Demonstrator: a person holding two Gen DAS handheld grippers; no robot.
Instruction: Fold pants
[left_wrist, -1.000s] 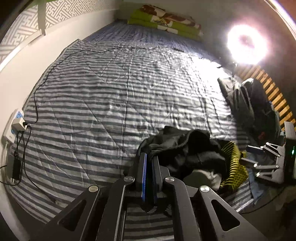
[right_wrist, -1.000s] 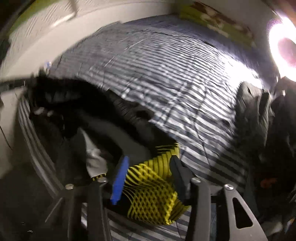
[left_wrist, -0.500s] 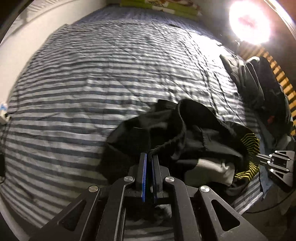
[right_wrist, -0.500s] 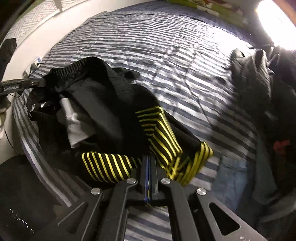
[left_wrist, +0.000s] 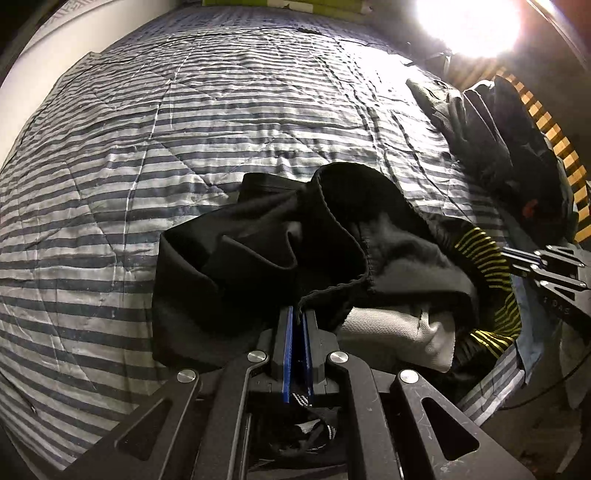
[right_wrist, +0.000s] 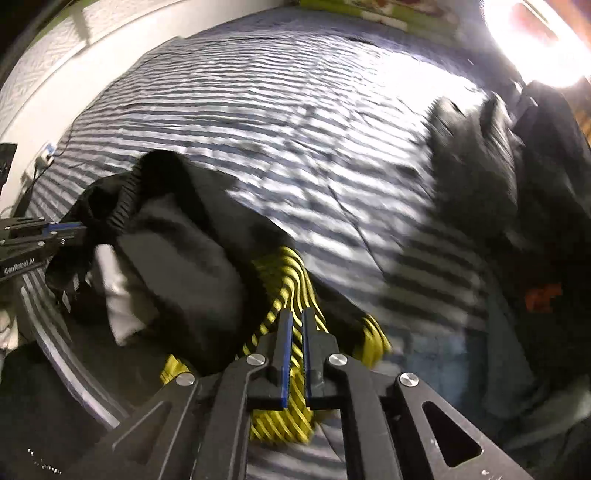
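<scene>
Black pants (left_wrist: 258, 254) with yellow-striped trim (left_wrist: 487, 254) and a pale inner pocket lie bunched at the near edge of the striped bed. My left gripper (left_wrist: 297, 317) is shut on the black waistband edge. My right gripper (right_wrist: 297, 325) is shut on the yellow-striped part of the pants (right_wrist: 284, 273). Each gripper shows in the other's view: the right gripper (left_wrist: 524, 262) at the right edge, the left gripper (right_wrist: 70, 230) at the left edge. The pants hang crumpled between them.
A blue-and-white striped quilt (left_wrist: 221, 110) covers the bed. Dark clothes (left_wrist: 498, 140) are piled at the right side by a wooden slatted frame. A bright ring lamp (left_wrist: 469, 22) glares at the top right. Green pillows (left_wrist: 280, 3) lie at the far end. A white wall runs along the left.
The right gripper has shut on the yellow-striped part. Both grippers have drawn the pants up and farther onto the bed, and the right view is blurred from motion.
</scene>
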